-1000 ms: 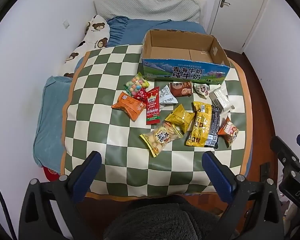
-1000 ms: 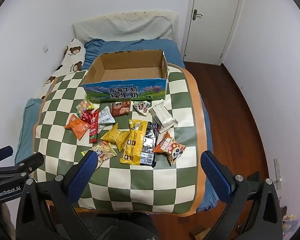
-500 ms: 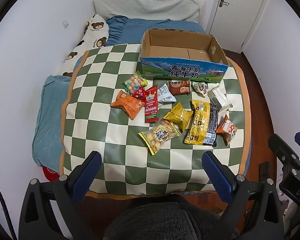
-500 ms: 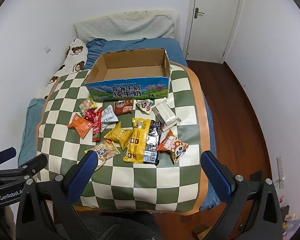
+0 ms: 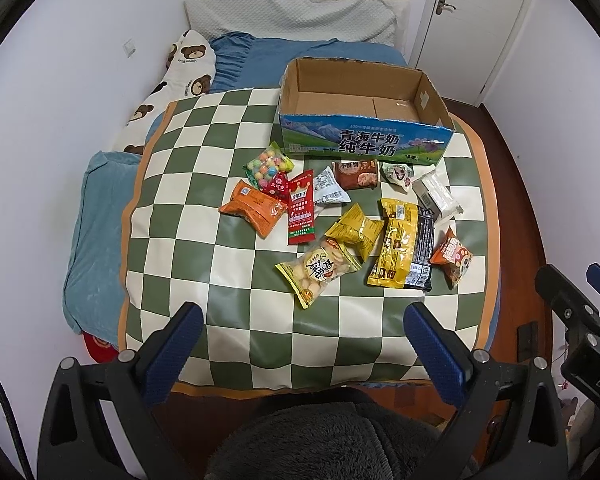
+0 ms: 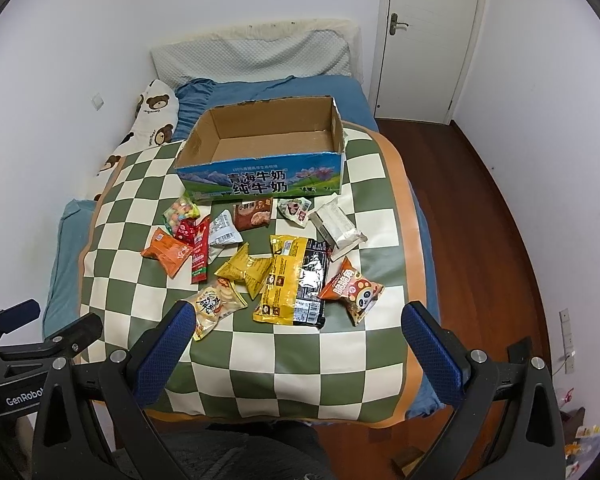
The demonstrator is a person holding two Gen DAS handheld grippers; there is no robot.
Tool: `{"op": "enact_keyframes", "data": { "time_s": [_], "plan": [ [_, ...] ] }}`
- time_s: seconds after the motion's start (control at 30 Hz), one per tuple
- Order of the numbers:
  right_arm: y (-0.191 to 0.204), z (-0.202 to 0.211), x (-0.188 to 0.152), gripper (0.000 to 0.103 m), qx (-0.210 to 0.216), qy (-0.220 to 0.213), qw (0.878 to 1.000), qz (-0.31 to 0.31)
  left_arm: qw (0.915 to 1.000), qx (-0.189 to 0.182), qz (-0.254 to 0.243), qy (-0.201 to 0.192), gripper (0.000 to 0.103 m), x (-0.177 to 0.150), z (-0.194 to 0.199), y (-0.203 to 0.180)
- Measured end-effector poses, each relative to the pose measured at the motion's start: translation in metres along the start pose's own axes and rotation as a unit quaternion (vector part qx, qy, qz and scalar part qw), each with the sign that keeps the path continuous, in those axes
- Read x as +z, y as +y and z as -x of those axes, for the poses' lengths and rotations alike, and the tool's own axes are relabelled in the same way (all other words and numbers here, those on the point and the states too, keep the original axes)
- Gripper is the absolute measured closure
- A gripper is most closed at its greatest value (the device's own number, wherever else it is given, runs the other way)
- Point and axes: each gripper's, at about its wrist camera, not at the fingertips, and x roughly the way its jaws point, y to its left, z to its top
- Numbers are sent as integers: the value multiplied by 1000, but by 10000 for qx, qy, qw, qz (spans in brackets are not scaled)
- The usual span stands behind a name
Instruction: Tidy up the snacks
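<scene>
Hovering near the bed's foot, left gripper (image 5: 302, 344) and right gripper (image 6: 296, 344) both spread wide, nothing held. Snack packets lie loose on the checkered mat (image 5: 204, 216): orange packet (image 5: 254, 210), red stick packet (image 5: 301, 213), candy bag (image 5: 269, 166), large yellow packet (image 5: 396, 248), panda packet (image 6: 354, 290). Cardboard box (image 6: 268, 176) sits behind them, open and holding no packets. Bear-print pillow (image 5: 180, 80) against the wall; closed door (image 6: 428, 40) beyond. Nothing between grippers and snacks.
</scene>
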Motion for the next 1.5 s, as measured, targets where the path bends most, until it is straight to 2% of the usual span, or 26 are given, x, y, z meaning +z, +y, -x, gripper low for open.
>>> {"op": "enact_keyframes", "data": {
  "time_s": [1.3, 1.5],
  "plan": [
    [1, 5, 0, 0, 45, -43, 10000, -56, 10000, -31, 6, -24, 0, 6, 7, -7],
    [2, 5, 1, 0, 50, -28, 10000, -59, 10000, -36, -4, -38, 0, 17, 8, -8]
  ]
}}
